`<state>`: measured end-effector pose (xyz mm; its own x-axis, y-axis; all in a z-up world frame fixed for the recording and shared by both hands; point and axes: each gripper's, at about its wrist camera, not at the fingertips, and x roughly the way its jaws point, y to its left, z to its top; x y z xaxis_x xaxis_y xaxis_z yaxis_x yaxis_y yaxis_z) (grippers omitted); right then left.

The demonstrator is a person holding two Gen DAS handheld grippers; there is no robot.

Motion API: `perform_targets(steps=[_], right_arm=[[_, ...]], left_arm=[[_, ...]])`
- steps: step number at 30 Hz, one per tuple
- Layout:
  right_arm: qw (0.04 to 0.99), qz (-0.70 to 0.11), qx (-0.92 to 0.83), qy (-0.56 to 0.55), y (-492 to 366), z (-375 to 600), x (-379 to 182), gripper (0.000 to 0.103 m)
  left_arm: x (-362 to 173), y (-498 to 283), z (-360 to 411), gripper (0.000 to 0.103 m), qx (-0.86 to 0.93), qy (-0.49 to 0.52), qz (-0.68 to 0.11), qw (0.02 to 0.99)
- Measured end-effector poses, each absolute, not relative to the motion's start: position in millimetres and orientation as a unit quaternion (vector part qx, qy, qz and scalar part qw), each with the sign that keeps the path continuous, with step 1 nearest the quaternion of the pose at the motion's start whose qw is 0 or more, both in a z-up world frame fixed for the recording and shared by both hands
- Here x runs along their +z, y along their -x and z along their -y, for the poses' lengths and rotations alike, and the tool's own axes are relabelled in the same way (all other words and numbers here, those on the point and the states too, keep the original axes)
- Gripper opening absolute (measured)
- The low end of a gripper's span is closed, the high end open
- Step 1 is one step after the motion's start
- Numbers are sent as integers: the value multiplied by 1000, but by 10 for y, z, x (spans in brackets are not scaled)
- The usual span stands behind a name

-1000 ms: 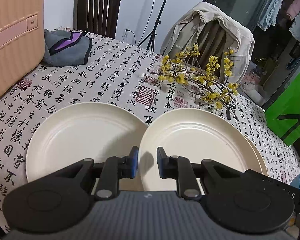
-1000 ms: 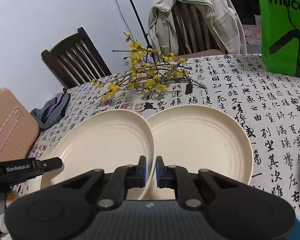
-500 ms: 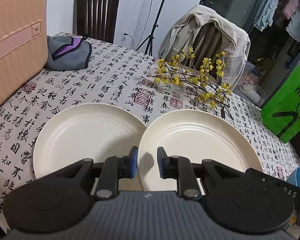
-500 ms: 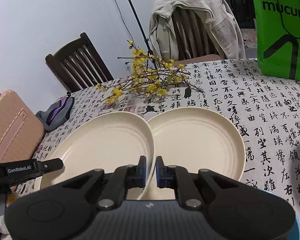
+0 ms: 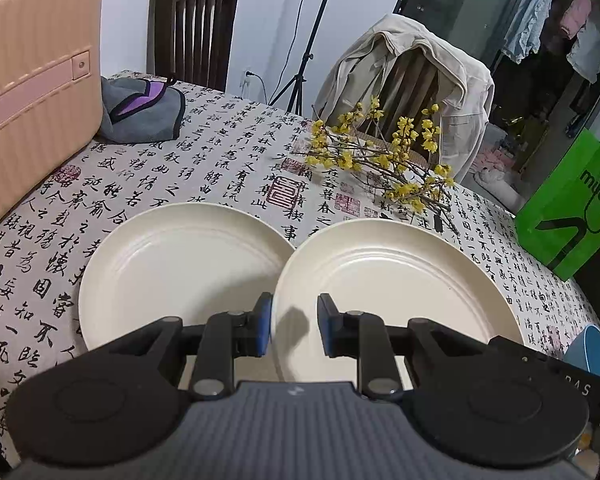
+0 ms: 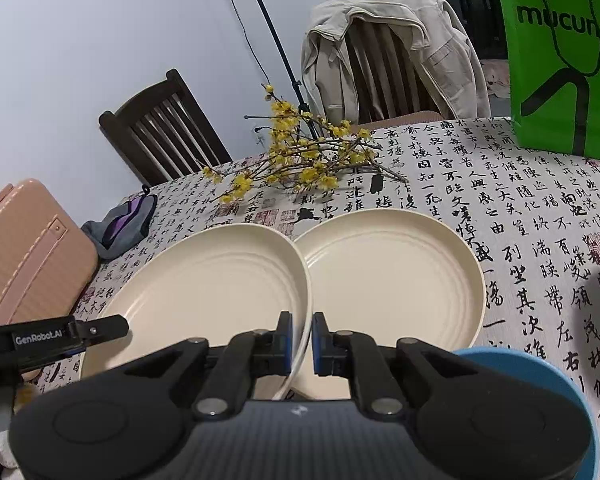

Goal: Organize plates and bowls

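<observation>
Two cream plates show in both views. My right gripper (image 6: 301, 343) is shut on the rim of the left-hand plate (image 6: 212, 292), which is tilted and lifted over the edge of the other plate (image 6: 392, 272) lying on the table. In the left wrist view my left gripper (image 5: 294, 330) is open, its jaws astride the near rim of the lifted plate (image 5: 392, 292) without pinching it; a flat plate (image 5: 180, 268) lies to its left. A blue bowl (image 6: 540, 384) sits at the near right and also shows in the left wrist view (image 5: 592, 350).
A calligraphy tablecloth (image 5: 228, 160) covers the table. Yellow flower branches (image 6: 300, 160) lie behind the plates. A pink suitcase (image 5: 32, 80) and grey pouch (image 5: 140, 108) are at the left, a green bag (image 6: 560, 60) at the far right. Chairs stand behind.
Both grippers have pulled back and risen a little, so the plates look farther and more of the table shows. The right gripper keeps its hold on the plate rim.
</observation>
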<state>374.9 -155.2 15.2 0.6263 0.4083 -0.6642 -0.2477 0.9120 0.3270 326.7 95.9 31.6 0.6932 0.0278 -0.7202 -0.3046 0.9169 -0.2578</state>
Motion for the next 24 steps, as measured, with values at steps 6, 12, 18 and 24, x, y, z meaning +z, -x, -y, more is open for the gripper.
perform_targets(steps=[6,12,18,24], right_arm=[[899,-384,183,-103,-3658,1588,199,9],[900,-381,184,-108,-3580,1665,223,10],[901,-376,184,-113,-3490,1731,242,10],[903,-371,183,-115,-3374,1803,253,10]], left_arm=[[359,-3199,-891,23,89,167,-376,907],[413,-3113,-846,23,83,166,-370,910],[453,-3016,-774,23,80,159,-364,914],[479,-2930,-704,23,77,156,-360,916]])
